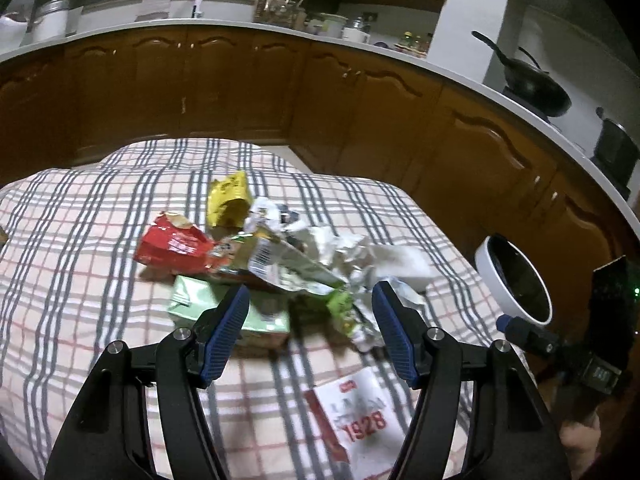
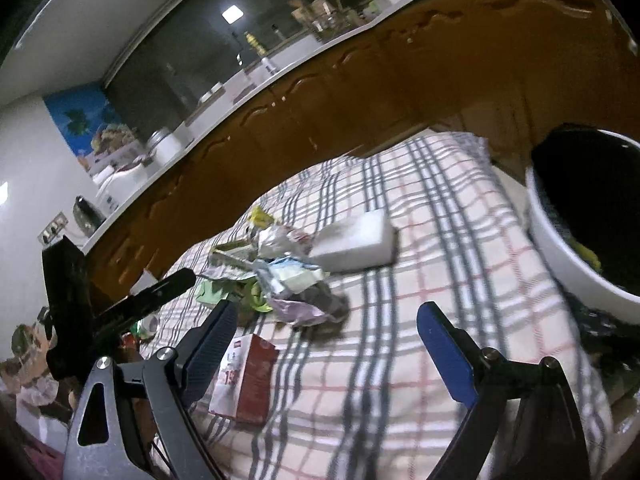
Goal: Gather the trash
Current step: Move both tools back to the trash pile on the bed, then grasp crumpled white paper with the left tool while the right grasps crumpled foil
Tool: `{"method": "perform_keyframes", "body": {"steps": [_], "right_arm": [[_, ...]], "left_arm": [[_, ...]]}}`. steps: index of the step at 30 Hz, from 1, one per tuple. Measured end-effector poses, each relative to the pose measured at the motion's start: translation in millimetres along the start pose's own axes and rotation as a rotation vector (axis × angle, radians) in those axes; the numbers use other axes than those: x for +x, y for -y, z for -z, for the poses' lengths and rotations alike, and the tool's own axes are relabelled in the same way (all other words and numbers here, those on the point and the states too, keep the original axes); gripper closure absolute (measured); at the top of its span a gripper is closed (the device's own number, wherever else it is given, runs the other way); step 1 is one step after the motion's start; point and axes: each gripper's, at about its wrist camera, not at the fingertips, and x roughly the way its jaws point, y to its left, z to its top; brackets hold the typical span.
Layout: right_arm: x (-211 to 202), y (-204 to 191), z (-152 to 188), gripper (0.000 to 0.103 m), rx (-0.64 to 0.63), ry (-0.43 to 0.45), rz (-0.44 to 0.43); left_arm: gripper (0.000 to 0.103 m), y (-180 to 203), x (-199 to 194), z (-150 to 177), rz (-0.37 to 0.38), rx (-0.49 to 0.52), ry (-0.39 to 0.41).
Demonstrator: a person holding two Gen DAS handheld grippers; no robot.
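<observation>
two open tools (image 1: pixel 310 304) (image 2: pixel 326 320) above wrappers (image 1: pixel 256 256)

brown wooden cabinets (image 1: pixel 248 84), white countertop (image 1: pixel 224 24), checked tablecloth (image 1: pixel 72 248), ceiling light (image 2: pixel 233 14), dark window (image 2: pixel 176 64)

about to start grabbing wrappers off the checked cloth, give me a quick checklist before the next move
1. Left gripper open and empty: ok.
2. Right gripper open and empty: ok.
3. Trash pile in front of the left gripper, not yet between its fingers: ok.
4. White bin standing at the cloth's edge, mouth unblocked: ok.
5. Room left in the bin: cannot tell, inside is dark.
6. Red and white box lying apart from the pile, needs its own pick: ok.
</observation>
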Motion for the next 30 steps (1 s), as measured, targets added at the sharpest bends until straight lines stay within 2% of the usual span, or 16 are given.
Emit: {"method": "perform_keyframes", "body": {"steps": [7,12,14,16,17,18,19,21,23,24,30], "right_arm": [[31.2,-14.5,-5.2,0.012,-0.045,-0.036,0.002],[52.8,-17.4,-10.4,0.023,-0.050,-0.074,0.003],[60.3,-17.6,-9.7,0.027,-0.050,-0.085,0.005],[68.1,-17.3,-8.7,0.035,-0.051,-0.101,0.008],[71.1,-17.3,-7.7,0.046,-0.052,-0.109,0.009],[73.2,-17.2,-6.6,0.059,-0.050,-0.116,0.001],[73.8,-18.4,-5.6,0.064,-0.050,-0.117,-0.010],[71.0,-22.6,-4.7,0.076,-0.065,-0.106,-0.008],[65.3,-26.6,-4.3,0.098,-0.079,-0.094,0.002],[63.1,-26.9,-4.6,0.102,-0.075,-0.091,-0.002],[41.8,-28.5,-5.1,0.102,-0.081,-0.054,-0.001]], "left_arm": [[0.038,-15.9,20.5,-8.1,-0.026,-0.017,-0.037],[0.039,-15.9,33.0,-11.5,-0.015,-0.001,-0.059],[0.044,-14.6,38.8,-11.1,-0.012,0.004,-0.072],[0.059,-15.0,44.8,-9.7,0.009,-0.003,-0.093],[0.065,-15.3,47.1,-9.3,0.019,-0.005,-0.102],[0.080,-15.2,49.5,-8.8,0.032,-0.006,-0.111],[0.092,-14.5,50.8,-8.4,0.042,-0.006,-0.117],[0.102,-13.7,51.5,-7.8,0.060,-0.004,-0.120],[0.102,-12.0,47.9,-7.8,0.071,0.001,-0.106],[0.103,-10.3,44.4,-7.9,0.074,0.007,-0.095],[0.103,-3.7,30.2,-10.8,0.091,0.029,-0.065]]}}
